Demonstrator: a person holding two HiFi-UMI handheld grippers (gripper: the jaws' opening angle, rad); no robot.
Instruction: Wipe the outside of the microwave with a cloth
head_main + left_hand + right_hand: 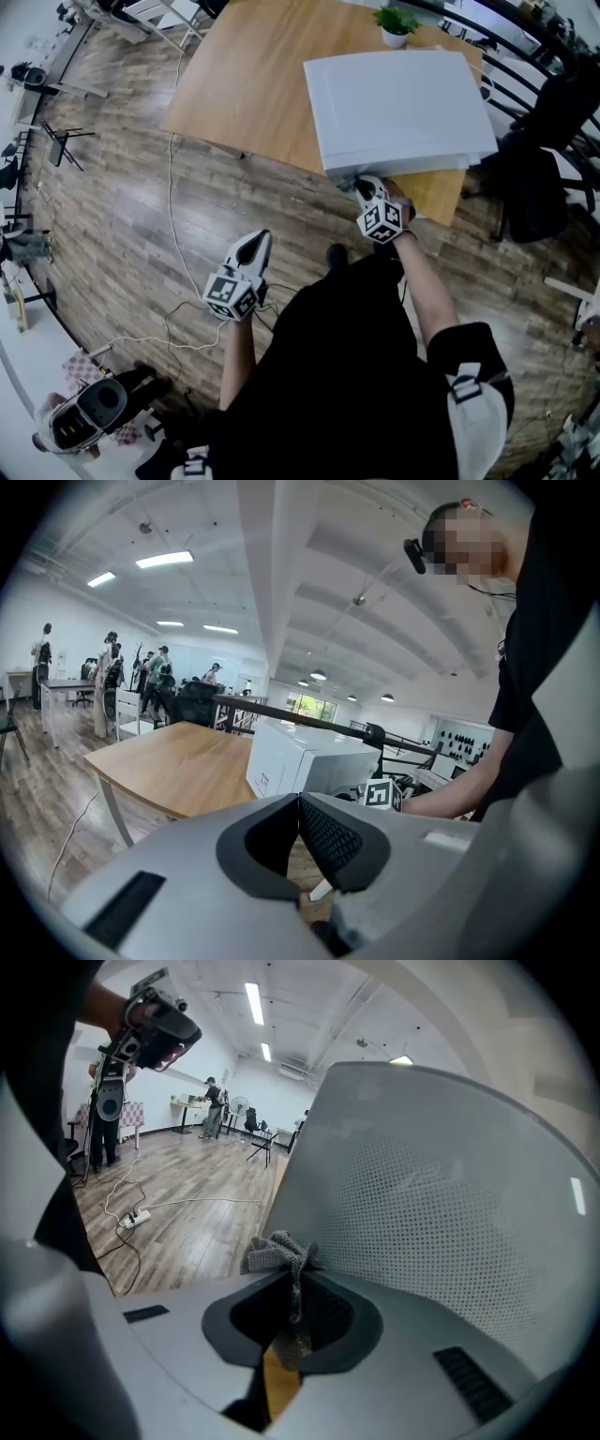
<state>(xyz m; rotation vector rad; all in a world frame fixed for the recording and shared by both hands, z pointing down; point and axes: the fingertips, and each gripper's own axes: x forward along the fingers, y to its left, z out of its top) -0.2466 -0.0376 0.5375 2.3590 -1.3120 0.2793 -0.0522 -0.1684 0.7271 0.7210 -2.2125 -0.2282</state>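
Note:
A white microwave (398, 108) stands at the near right corner of a wooden table (253, 84). My right gripper (363, 187) is at the microwave's front face, shut on a grey cloth (281, 1255). In the right gripper view the cloth bunches out of the jaws, right against the dotted door panel of the microwave (441, 1213). My left gripper (255, 247) hangs over the floor, away from the table, its jaws shut with nothing between them. The left gripper view shows the microwave (305, 758) from the side, beyond the left gripper (298, 803).
A small potted plant (396, 23) stands behind the microwave. A white cable (173, 216) runs across the wooden floor. A black chair (539, 192) stands right of the table. Stands and gear line the left wall, and people (108, 682) stand far off.

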